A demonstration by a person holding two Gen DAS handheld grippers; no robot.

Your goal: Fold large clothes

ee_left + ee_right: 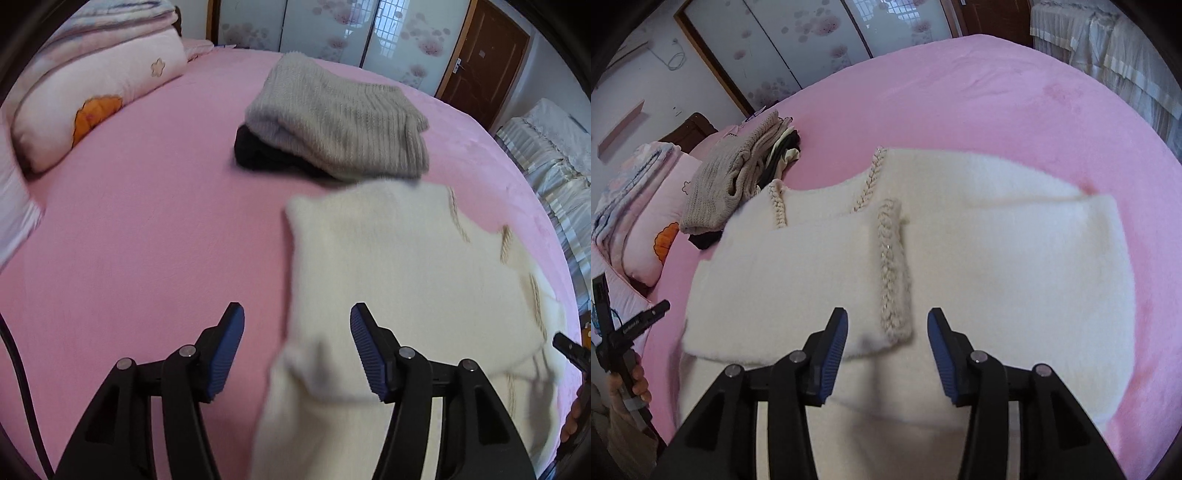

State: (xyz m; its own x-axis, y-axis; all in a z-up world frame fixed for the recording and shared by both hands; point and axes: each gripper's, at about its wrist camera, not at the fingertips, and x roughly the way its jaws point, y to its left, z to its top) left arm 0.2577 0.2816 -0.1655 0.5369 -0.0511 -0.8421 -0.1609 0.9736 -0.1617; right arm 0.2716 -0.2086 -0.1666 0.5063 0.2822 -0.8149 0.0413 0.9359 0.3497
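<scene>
A fluffy cream-white cardigan [997,258] with braided trim lies partly folded on the pink bed [997,92]. One sleeve is folded across its front. It also shows in the left wrist view [388,266], blurred. My left gripper [297,347] is open and empty, above the garment's left edge. My right gripper [886,347] is open and empty, just above the braided cuff [892,273] of the folded sleeve.
A folded grey knit sweater [332,122] lies on dark clothes [258,151] at the far side of the bed. Pink pillows and folded quilts [92,99] sit at the left. A white-covered sofa [546,158] stands right of the bed. The left gripper's handle [624,332] shows in the right wrist view.
</scene>
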